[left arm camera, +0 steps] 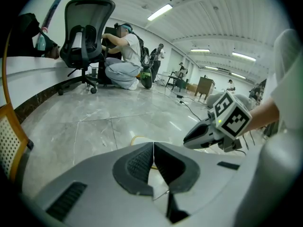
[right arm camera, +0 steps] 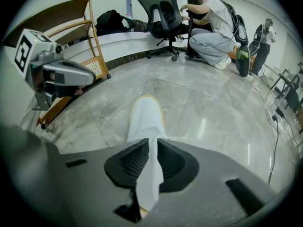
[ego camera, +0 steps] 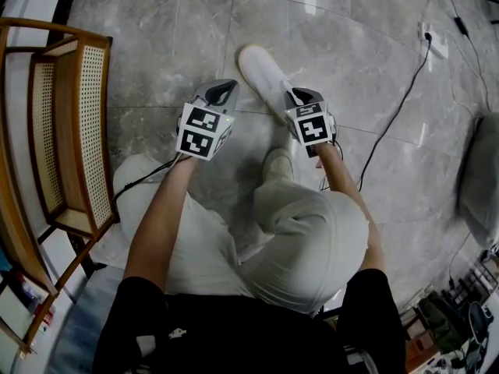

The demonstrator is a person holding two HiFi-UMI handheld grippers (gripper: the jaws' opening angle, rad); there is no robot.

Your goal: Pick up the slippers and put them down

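White slipper, one, held in the right tool above a grey marble floor.
Right tool (right arm camera: pixel 150 143) pinches the slipper's (right arm camera: pixel 147 117) white upper between its pads, toe pointing away; whether the toe touches the floor (ego camera: pixel 156 29) cannot be told. Left tool (left arm camera: pixel 153 143) pressed together, empty, held near the right tool.

Left gripper (left arm camera: pixel 153 144) closed, empty; right gripper (left arm camera: pixel 189 137) near.
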